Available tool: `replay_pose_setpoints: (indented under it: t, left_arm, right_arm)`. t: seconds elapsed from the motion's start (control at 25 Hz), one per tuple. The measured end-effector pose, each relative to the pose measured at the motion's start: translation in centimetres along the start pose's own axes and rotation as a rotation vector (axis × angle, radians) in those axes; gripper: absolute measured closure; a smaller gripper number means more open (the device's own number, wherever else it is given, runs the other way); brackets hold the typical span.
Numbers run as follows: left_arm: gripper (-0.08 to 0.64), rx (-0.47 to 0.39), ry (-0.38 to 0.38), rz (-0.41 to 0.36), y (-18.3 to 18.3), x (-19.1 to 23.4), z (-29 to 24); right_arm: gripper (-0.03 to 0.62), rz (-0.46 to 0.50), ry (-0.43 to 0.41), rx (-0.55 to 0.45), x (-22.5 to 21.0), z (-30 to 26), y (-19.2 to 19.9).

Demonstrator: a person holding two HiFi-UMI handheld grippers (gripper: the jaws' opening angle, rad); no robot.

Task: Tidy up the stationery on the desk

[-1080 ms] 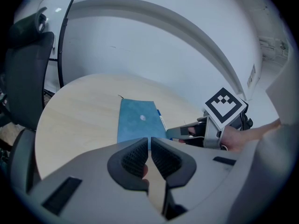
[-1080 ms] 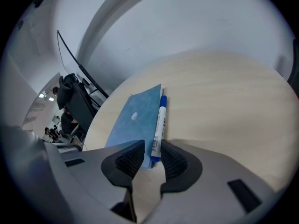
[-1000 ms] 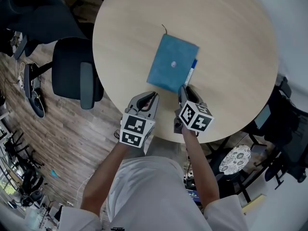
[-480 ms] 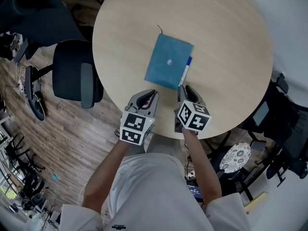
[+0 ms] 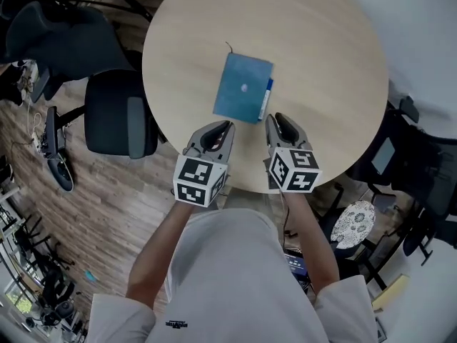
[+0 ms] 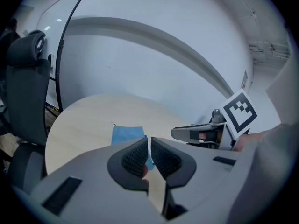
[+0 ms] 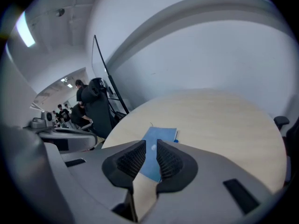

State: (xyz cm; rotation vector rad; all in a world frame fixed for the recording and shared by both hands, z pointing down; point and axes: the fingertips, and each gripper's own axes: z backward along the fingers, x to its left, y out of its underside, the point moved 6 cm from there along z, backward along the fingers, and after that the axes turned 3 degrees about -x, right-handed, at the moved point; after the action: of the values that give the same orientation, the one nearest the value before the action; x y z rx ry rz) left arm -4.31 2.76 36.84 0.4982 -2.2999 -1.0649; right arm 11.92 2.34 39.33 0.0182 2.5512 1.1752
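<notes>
**Both grippers empty above the desk edge, notebook ahead**

The left gripper (image 5: 223, 127) has its fingers (image 6: 133, 157) only a thin slit apart, with nothing between them. The right gripper (image 5: 275, 120) has fingers (image 7: 170, 162) that have just been closing. A narrow gap remains and nothing sits in it. A blue notebook (image 5: 241, 88) lies flat on the round desk (image 5: 328, 41), just beyond both sets of fingertips and apart from them. A blue pen (image 5: 265, 98) lies along the notebook edge nearer the right fingers, touching it. A dark chair (image 5: 118, 113) stands off to the outer side of the left fingers.
</notes>
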Motion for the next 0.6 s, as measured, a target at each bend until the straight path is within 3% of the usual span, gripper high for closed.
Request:
replay_pose_setpoints:
  t: [0.36,0.6]
  left_arm:
    - [0.525,-0.125,0.031,-0.063,-6.7,-3.0,5.5]
    - [0.525,-0.173,0.070,-0.089,-8.9,-5.4,9.0]
  right_arm:
    - [0.497,0.106,-0.081,-0.165,4.2,8.3,-6.4]
    - [0.499,0.156,-0.111,-0.240,6.9,13.3,-7.7]
